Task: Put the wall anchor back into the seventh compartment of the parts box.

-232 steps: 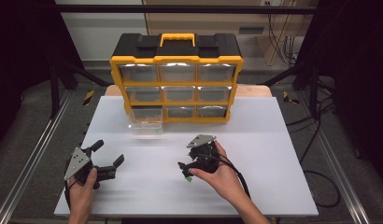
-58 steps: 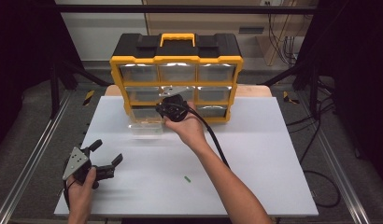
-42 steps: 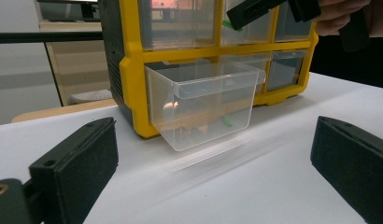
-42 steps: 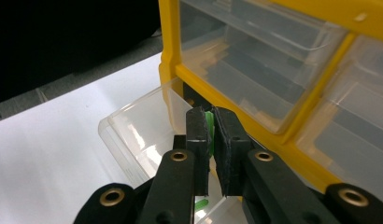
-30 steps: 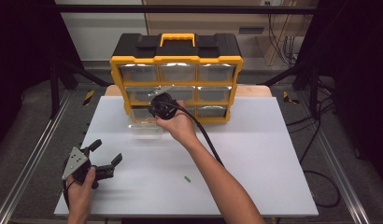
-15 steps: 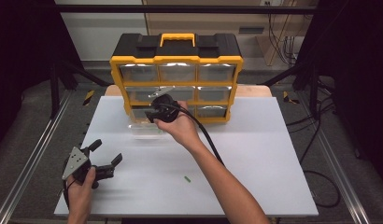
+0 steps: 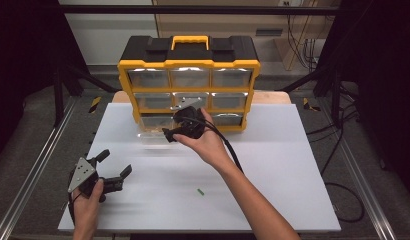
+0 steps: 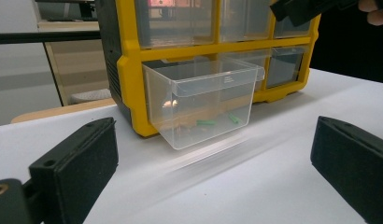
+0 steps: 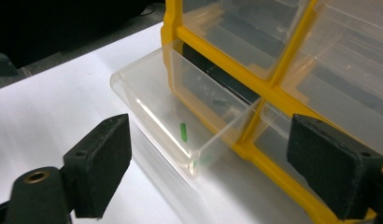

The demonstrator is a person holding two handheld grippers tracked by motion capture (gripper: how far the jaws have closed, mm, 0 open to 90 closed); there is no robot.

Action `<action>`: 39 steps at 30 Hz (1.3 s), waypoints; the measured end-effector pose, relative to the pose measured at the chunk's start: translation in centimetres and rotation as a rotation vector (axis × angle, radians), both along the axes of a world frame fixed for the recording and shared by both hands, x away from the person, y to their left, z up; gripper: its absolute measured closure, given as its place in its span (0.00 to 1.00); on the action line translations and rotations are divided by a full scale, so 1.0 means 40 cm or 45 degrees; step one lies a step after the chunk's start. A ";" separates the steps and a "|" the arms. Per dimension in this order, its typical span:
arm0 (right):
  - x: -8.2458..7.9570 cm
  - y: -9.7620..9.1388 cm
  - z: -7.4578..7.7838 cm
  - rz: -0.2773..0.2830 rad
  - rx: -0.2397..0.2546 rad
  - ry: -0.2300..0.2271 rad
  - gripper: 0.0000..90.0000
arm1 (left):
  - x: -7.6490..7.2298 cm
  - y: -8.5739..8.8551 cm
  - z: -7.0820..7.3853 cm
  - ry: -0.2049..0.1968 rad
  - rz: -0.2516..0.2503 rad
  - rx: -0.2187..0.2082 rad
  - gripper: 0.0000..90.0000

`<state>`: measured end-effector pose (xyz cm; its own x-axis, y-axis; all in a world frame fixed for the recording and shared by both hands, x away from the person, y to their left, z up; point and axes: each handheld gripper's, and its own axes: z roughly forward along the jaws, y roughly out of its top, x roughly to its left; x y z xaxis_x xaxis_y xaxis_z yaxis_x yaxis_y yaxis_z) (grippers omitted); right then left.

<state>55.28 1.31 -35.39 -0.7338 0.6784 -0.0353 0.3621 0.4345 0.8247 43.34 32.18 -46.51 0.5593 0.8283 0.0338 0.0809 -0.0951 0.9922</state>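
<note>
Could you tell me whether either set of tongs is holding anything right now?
Nothing is held. The right tongs have just opened beside the pulled-out drawer; the left tongs are open too.

Hidden and unclear items
Drawer (image 7: 155,138): far end inside the organizer (image 7: 188,65), unseen. Green pieces (image 8: 206,122) in it: too small to identify. Right gripper (image 7: 169,136): jaws partly covered by hand (image 7: 205,145).

table (image 7: 293,165): white, flat | closed drawers (image 7: 190,77): clear, top row of the yellow cabinet, shut flush | carry handle (image 7: 190,40): yellow, on the black lid | floor cables (image 7: 338,150): dark, right of table
</note>
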 end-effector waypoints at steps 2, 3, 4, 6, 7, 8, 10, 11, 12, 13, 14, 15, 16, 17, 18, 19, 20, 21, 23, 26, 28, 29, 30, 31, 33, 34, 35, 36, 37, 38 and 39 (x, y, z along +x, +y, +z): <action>-0.003 -0.005 0.001 0.000 -0.005 -0.006 0.15 | 0.000 0.000 0.000 0.000 0.000 0.000 0.01; -0.012 -0.018 0.002 -0.005 0.001 -0.007 0.14 | 0.000 0.000 0.000 0.000 0.000 0.001 0.01; -0.016 -0.024 0.002 -0.007 0.002 -0.008 0.14 | 0.000 0.000 0.000 0.000 0.000 0.000 0.01; -0.025 -0.034 0.002 -0.009 -0.007 -0.011 0.13 | 0.000 0.000 0.000 0.000 0.000 0.000 0.01; -0.025 -0.034 0.002 -0.009 -0.007 -0.011 0.13 | 0.000 0.000 0.000 0.000 0.000 0.000 0.01; -0.028 -0.037 0.002 -0.010 -0.004 -0.012 0.13 | 0.000 -0.001 0.000 0.000 0.000 0.001 0.01; -0.043 -0.052 0.004 -0.010 -0.013 -0.019 0.12 | 0.000 -0.001 0.000 -0.001 -0.001 0.001 0.01; -0.043 -0.052 0.004 -0.010 -0.013 -0.019 0.12 | 0.000 -0.001 0.000 -0.001 -0.001 0.001 0.01; -0.047 -0.056 0.005 -0.012 -0.012 -0.020 0.12 | 0.000 -0.001 0.000 0.000 -0.001 0.003 0.01; -0.056 -0.067 0.005 -0.015 -0.018 -0.020 0.11 | 0.000 -0.002 0.000 0.001 -0.001 0.003 0.01; -0.059 -0.070 0.005 -0.018 -0.017 -0.018 0.11 | 0.000 -0.002 0.000 0.000 -0.001 0.002 0.01; -0.059 -0.070 0.005 -0.018 -0.017 -0.018 0.11 | 0.000 -0.002 0.000 0.000 -0.001 0.002 0.01; -0.063 -0.074 0.004 -0.020 -0.014 -0.017 0.11 | -0.001 -0.002 0.000 0.000 -0.002 0.003 0.01; -0.069 -0.080 0.002 -0.020 -0.013 -0.015 0.11 | -0.001 -0.002 0.000 0.001 -0.003 0.005 0.01; -0.074 -0.085 0.001 -0.021 -0.011 -0.014 0.10 | -0.001 -0.003 0.000 0.001 -0.003 0.005 0.01; -0.078 -0.089 -0.002 -0.022 -0.011 -0.013 0.10 | -0.001 -0.003 0.000 0.001 -0.004 0.005 0.01; -0.083 -0.094 -0.004 -0.027 -0.016 -0.015 0.10 | -0.001 -0.003 0.000 0.001 -0.004 0.006 0.01; -0.092 -0.103 -0.010 -0.031 -0.016 -0.012 0.10 | -0.001 -0.004 0.000 0.003 -0.006 0.005 0.01; -0.101 -0.112 -0.015 -0.033 -0.015 -0.006 0.10 | -0.001 -0.005 0.000 0.003 -0.006 0.007 0.01; -0.107 -0.118 -0.018 -0.035 -0.023 -0.006 0.10 | 0.000 -0.005 0.000 0.003 -0.006 0.007 0.01; -0.113 -0.126 -0.023 -0.037 -0.024 -0.002 0.10 | -0.001 -0.005 0.000 0.002 -0.006 0.008 0.01; -0.115 -0.128 -0.024 -0.038 -0.023 0.001 0.10 | -0.001 -0.005 0.000 0.002 -0.006 0.008 0.01; -0.119 -0.134 -0.026 -0.039 -0.022 0.005 0.10 | -0.001 -0.005 0.000 0.002 -0.005 0.008 0.01; -0.121 -0.136 -0.026 -0.040 -0.022 0.005 0.10 | -0.001 -0.005 0.000 0.002 -0.005 0.009 0.01; -0.122 -0.138 -0.026 -0.041 -0.019 0.006 0.10 | -0.001 -0.005 0.000 0.003 -0.005 0.008 0.01; -0.127 -0.142 -0.027 -0.044 -0.017 0.006 0.10 | -0.001 -0.005 0.000 0.002 -0.006 0.008 0.01; -0.128 -0.143 -0.028 -0.044 -0.016 0.006 0.09 | -0.001 -0.005 0.000 0.002 -0.006 0.008 0.01; -0.128 -0.143 -0.028 -0.044 -0.016 0.006 0.09 | -0.001 -0.006 0.000 0.002 -0.007 0.009 0.01; -0.133 -0.147 -0.031 -0.042 -0.018 0.011 0.09 | -0.001 -0.006 0.000 0.003 -0.007 0.008 0.01; -0.133 -0.147 -0.031 -0.042 -0.018 0.011 0.09 | -0.001 -0.006 0.000 0.003 -0.007 0.008 0.01; -0.135 -0.147 -0.033 -0.044 -0.021 0.015 0.08 | -0.001 -0.006 0.000 0.003 -0.007 0.008 0.01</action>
<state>49.88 -4.58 -36.73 -0.7102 0.7030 -0.0381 0.3870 0.4350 0.8130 43.28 31.94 -46.53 0.5640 0.8249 0.0379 0.0827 -0.1021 0.9913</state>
